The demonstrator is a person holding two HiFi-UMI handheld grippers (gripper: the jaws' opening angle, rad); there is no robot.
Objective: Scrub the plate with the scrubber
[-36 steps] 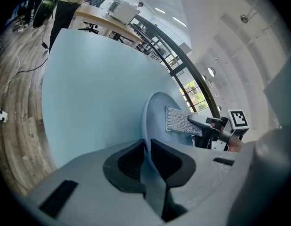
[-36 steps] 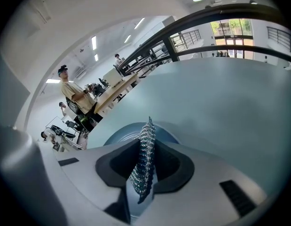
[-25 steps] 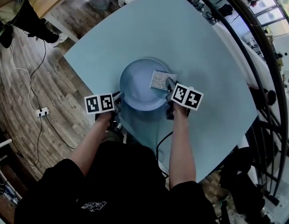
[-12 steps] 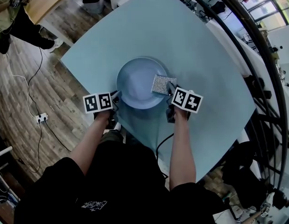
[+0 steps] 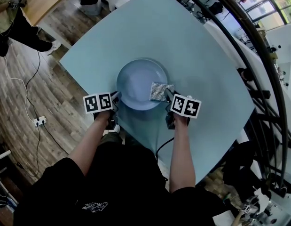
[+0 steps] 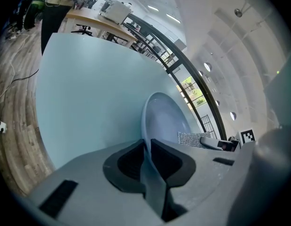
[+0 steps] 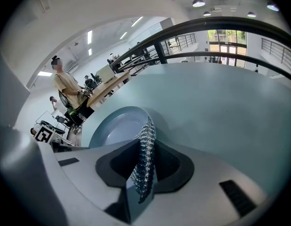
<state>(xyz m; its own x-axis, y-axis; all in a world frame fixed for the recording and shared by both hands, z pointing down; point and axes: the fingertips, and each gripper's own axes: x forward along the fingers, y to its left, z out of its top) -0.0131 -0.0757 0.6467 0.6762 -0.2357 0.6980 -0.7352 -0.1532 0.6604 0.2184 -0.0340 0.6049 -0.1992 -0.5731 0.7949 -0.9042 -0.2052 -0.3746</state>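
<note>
1. Over the pale blue table, as the head view had it, a round, smooth, light blue plate lay flat near the person's edge. A rectangular scrubber of silvery, glinting mesh rested on the plate's right side. The left gripper met the plate's near-left rim and the right gripper met the scrubber. Each gripper carried a marker cube printed with black-and-white square patterns, the only print I could make out. Wood-plank floor showed to the left, with a thin cable trailing across it.

2. Along the left gripper view, the left gripper had its dark padded jaws closed on the plate's thin rim. The plate ran away from the jaws as a glossy shallow dish with a raised lip. The scrubber lay at its far right edge.

3. Along the right gripper view, the right gripper was clamped on the scrubber. It stood edge-on between the pads as a knobbly strip of sparkling metallic loops. Its far end reached the plate, over the right part of the rim. Beyond the table a person stood by a bench, and a dark curved railing arched overhead.
</note>
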